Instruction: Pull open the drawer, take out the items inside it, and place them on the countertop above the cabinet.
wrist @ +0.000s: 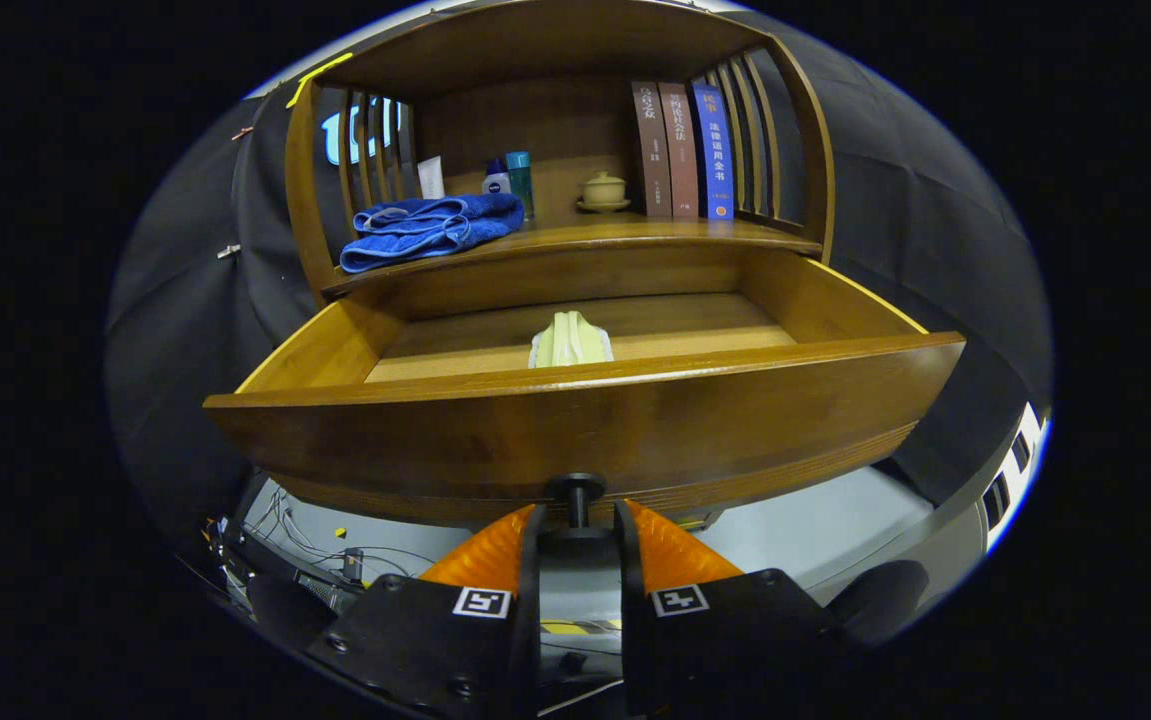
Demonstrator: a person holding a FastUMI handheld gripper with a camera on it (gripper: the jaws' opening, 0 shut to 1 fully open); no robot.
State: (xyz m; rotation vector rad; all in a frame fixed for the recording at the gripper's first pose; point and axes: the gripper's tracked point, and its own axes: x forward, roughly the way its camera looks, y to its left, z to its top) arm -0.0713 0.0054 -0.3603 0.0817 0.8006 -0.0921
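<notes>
At the upper left of the frame a blue towel (432, 228) lies folded on the countertop (635, 235), its edge hanging slightly over the front. Just right of it, further back, stand a white tube (431, 177), a small bottle (496, 179) with a blue cap and a teal bottle (519, 180), close together. Toward upper centre a lidded cup (603, 190) sits on a saucer. To its right three books (682, 150) stand upright, touching one another, against the slatted side of the shelf.

Below the countertop, across the middle of the frame, the drawer (585, 420) stands pulled well out. Inside it, near the front wall and about mid-width, lies a folded pale yellow-green cloth (569, 341); the drawer floor around it is bare wood.

At lower centre the black knob (576, 492) juts from the drawer front. The gripper (576, 525) sits at it, orange fingers (487, 552) set narrow on either side of the knob's stem; they look to be touching it, though a firm press cannot be told. At the lower left, beneath the drawer, cables (305, 540) lie tangled on a pale floor.
</notes>
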